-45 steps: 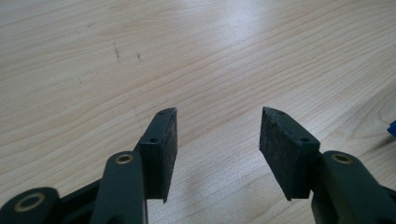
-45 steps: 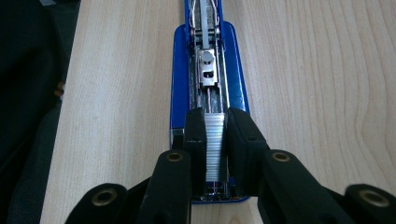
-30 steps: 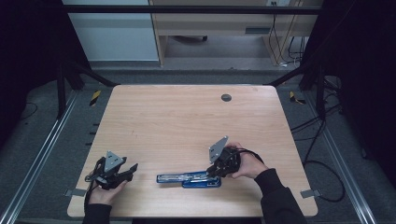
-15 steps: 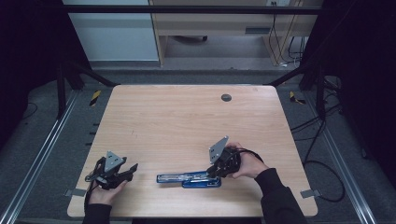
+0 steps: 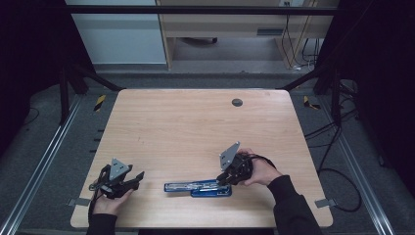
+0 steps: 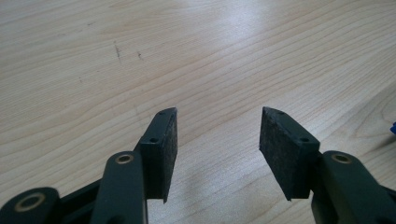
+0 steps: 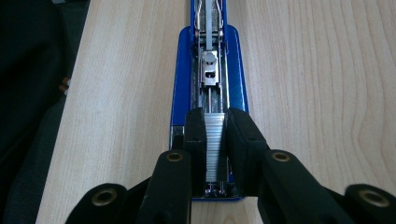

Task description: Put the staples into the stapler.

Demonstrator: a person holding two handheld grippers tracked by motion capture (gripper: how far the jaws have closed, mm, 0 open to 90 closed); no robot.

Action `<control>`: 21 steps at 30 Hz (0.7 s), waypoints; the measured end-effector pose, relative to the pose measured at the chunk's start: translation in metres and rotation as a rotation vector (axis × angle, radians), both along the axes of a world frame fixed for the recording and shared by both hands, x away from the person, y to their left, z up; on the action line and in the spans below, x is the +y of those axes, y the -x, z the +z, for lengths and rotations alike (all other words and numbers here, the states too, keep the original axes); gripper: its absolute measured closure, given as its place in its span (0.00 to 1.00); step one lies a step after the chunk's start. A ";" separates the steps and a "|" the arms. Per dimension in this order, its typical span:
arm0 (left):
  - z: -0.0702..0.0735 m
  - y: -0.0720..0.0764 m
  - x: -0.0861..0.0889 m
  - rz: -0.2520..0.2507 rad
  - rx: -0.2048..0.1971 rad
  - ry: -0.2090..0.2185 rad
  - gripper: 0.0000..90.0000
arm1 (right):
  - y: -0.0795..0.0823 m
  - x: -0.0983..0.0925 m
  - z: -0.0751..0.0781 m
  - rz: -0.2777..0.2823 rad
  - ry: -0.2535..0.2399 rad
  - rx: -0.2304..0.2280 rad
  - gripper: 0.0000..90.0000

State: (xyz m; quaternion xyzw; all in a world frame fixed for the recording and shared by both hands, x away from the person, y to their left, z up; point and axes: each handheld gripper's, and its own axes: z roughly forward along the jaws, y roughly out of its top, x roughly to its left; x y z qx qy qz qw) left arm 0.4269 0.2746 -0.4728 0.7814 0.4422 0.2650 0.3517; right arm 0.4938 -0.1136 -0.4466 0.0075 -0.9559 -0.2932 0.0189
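Note:
A blue stapler [image 5: 198, 187] lies swung open and flat near the table's front edge, with its metal magazine channel [image 7: 208, 70] facing up. My right gripper [image 7: 215, 114] is shut on a silver strip of staples [image 7: 215, 140], which sits in the channel at the near end of the stapler [image 7: 180, 93]. In the high view the right gripper [image 5: 223, 179] is at the stapler's right end, in a hand. My left gripper [image 5: 137, 177] rests at the front left, apart from the stapler. Its jaws are open with nothing between them over bare wood [image 6: 217, 116].
The wooden table [image 5: 195, 127] has a small dark round grommet [image 5: 237, 102] near its far edge. A metal frame rail [image 5: 44, 161] runs along the left side, and cables [image 5: 337, 171] lie on the floor to the right.

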 end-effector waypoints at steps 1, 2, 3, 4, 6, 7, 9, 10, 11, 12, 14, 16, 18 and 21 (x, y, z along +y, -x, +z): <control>0.000 0.000 0.000 0.000 0.000 0.000 0.52 | -0.001 -0.001 0.000 0.007 -0.002 -0.001 0.87; 0.000 0.000 0.000 -0.001 0.000 0.000 0.52 | 0.000 -0.001 0.000 0.005 -0.006 -0.003 0.87; 0.000 0.000 0.000 -0.001 0.000 0.000 0.52 | 0.000 -0.001 0.001 0.010 -0.012 -0.007 0.87; 0.000 0.000 0.000 -0.001 0.000 0.000 0.52 | 0.000 -0.001 0.001 0.009 -0.011 -0.007 0.87; 0.000 0.000 0.000 -0.001 0.001 -0.001 0.52 | 0.001 -0.002 0.002 0.016 -0.011 -0.005 0.87; 0.000 0.000 0.000 -0.001 0.000 -0.001 0.52 | 0.001 -0.001 0.001 0.019 -0.009 -0.003 0.87; 0.000 0.000 0.000 -0.001 0.000 -0.001 0.52 | 0.001 -0.001 0.001 0.017 -0.005 -0.004 0.87; 0.000 0.000 0.000 -0.001 0.000 0.000 0.52 | 0.001 -0.001 0.000 0.017 -0.005 -0.007 0.87; 0.000 0.000 0.000 -0.001 0.000 0.000 0.52 | 0.000 -0.001 0.000 0.021 -0.006 -0.003 0.87; 0.000 0.000 0.000 -0.001 0.000 0.000 0.52 | 0.000 -0.001 -0.001 0.022 -0.003 -0.004 0.87; 0.000 0.000 0.000 -0.001 0.001 -0.001 0.52 | 0.000 -0.001 -0.002 0.021 -0.002 -0.001 0.87; 0.000 0.000 0.000 -0.001 0.000 -0.001 0.52 | 0.000 -0.001 -0.002 0.020 -0.003 0.002 0.87; 0.000 0.000 0.000 -0.001 0.000 -0.001 0.52 | 0.000 -0.001 -0.002 0.018 -0.006 0.002 0.87; 0.000 0.000 -0.001 -0.001 0.001 -0.001 0.52 | 0.000 -0.001 -0.002 0.018 -0.003 0.002 0.87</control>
